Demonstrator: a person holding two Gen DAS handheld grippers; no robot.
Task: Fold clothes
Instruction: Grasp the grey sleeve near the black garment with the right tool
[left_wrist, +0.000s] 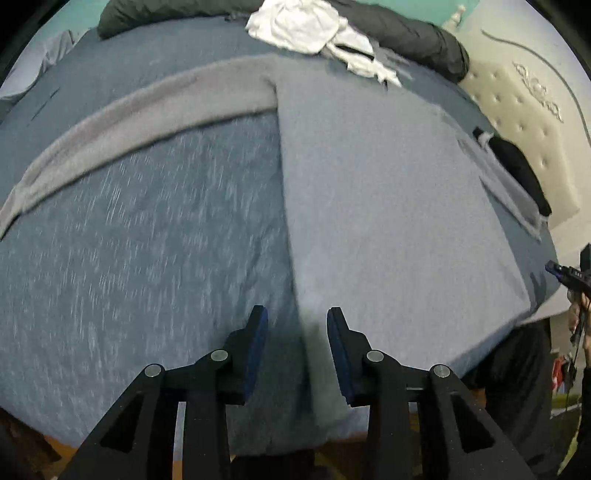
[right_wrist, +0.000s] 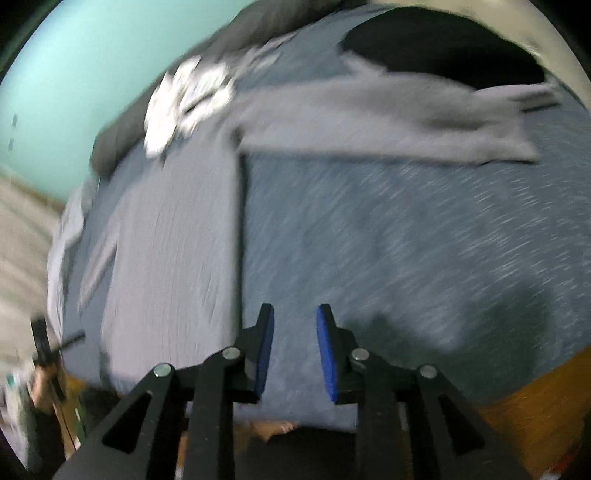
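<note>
Grey garment (left_wrist: 388, 192) spread flat on the bed, body folded over, one sleeve (left_wrist: 122, 122) yet to fold.

Bed (left_wrist: 129, 258) under a blue-grey cover fills both views; the garment lies from centre toward 3 o'clock in the left wrist view, its sleeve stretching to 9 o'clock. A side fold looks done, so the next move likely calls for pinching the sleeve and carrying it across the body. White clothes (left_wrist: 306, 26) and a dark bolster (left_wrist: 413, 37) sit at 12 o'clock, a tufted headboard (left_wrist: 524, 122) at 2 o'clock, a teal wall (right_wrist: 81, 66) behind. Left gripper (left_wrist: 297, 325) and right gripper (right_wrist: 295, 321) hover with fingers apart, holding nothing.
</note>
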